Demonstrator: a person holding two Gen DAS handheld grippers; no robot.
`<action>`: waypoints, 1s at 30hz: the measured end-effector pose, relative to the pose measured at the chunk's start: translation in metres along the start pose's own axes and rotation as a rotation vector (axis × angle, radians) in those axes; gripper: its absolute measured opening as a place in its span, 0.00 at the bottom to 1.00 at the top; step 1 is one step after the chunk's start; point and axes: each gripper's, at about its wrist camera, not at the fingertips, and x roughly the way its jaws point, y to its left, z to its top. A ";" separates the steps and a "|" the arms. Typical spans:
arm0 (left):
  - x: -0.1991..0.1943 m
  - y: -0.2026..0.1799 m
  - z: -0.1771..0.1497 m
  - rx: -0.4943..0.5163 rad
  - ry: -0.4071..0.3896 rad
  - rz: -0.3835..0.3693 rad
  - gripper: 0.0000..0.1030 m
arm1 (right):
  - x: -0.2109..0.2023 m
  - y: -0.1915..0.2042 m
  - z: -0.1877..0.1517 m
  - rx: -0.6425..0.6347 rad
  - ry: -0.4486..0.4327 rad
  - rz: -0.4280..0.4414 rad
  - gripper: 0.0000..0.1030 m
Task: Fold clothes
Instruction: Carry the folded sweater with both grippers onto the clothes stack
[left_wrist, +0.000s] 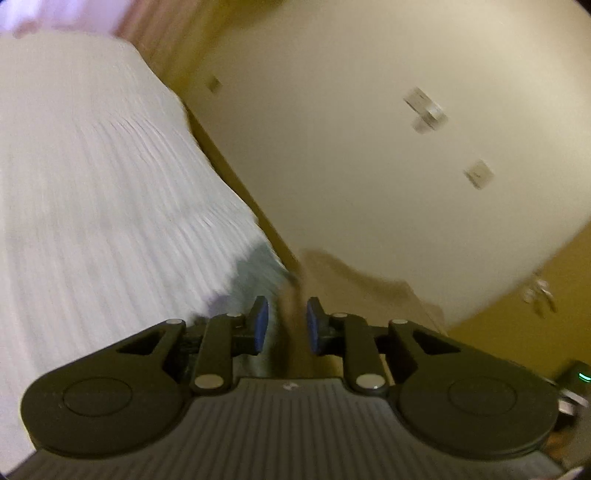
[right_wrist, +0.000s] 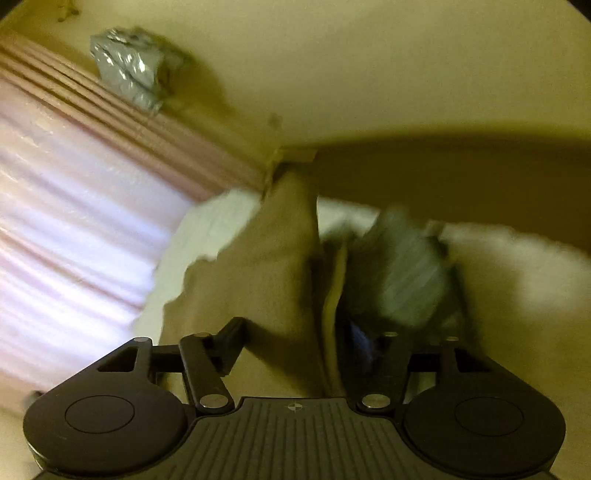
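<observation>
White ribbed bedspread (left_wrist: 103, 192) fills the left half of the left wrist frame, its edge running diagonally from upper centre down to the lower middle; cream wall (left_wrist: 369, 129) takes the right half, with a few blurred plates on it. Whole left view tilted, so the left gripper (left_wrist: 286, 325) is rolled and aimed along the bed's edge toward the wall. Its blue pads (left_wrist: 261, 325) stand a narrow gap apart with a strip of tan garment (left_wrist: 291, 306) running up between them; contact with the cloth is too blurred to call, so I cannot tell whether it is gripping. Garment strip there runs lengthwise away from the camera, then trails off toward lower right along the wall base. In the right wrist frame, pink curtain (right_wrist: 74, 240) occupies the left side and a crumpled silver foil patch (right_wrist: 129, 70) sits upper left. The tan garment (right_wrist: 266, 266) rises from the right gripper (right_wrist: 295, 343) as a long band, long axis bottom to top of frame, narrowing near centre. Right gripper's fingers are closed on this cloth, which covers the pads. A grey blurred shape right of centre is unidentifiable.
</observation>
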 end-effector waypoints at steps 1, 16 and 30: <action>-0.009 -0.005 0.003 0.021 -0.017 0.029 0.09 | -0.011 0.007 -0.001 -0.042 -0.050 -0.043 0.60; 0.016 -0.088 -0.076 0.470 0.144 0.115 0.00 | 0.001 0.066 -0.082 -0.613 -0.030 -0.150 0.48; 0.027 -0.118 -0.011 0.456 0.045 0.108 0.00 | -0.014 0.071 -0.028 -0.576 -0.102 -0.157 0.48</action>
